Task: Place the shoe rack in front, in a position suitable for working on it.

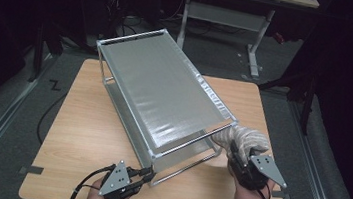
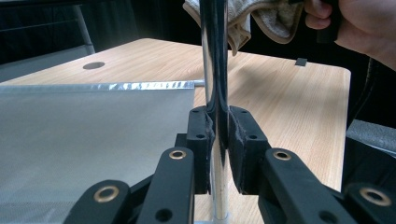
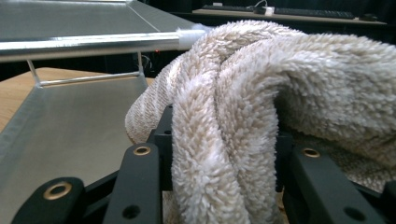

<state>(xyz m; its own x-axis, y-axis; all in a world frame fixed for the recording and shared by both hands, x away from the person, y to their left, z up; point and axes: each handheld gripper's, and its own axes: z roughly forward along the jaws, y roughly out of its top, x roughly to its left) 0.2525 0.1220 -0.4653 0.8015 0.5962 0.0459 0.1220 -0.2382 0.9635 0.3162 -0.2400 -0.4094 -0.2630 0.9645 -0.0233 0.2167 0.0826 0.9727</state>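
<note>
No writing can be read anywhere. The left tongs, held low at the table's near edge, are pressed together, pinching the chrome corner post of the metal rack, which stands slantwise on the table. The right tongs, raised at the rack's near right corner, pinch a fluffy beige towel bunched against the top rail.
</note>
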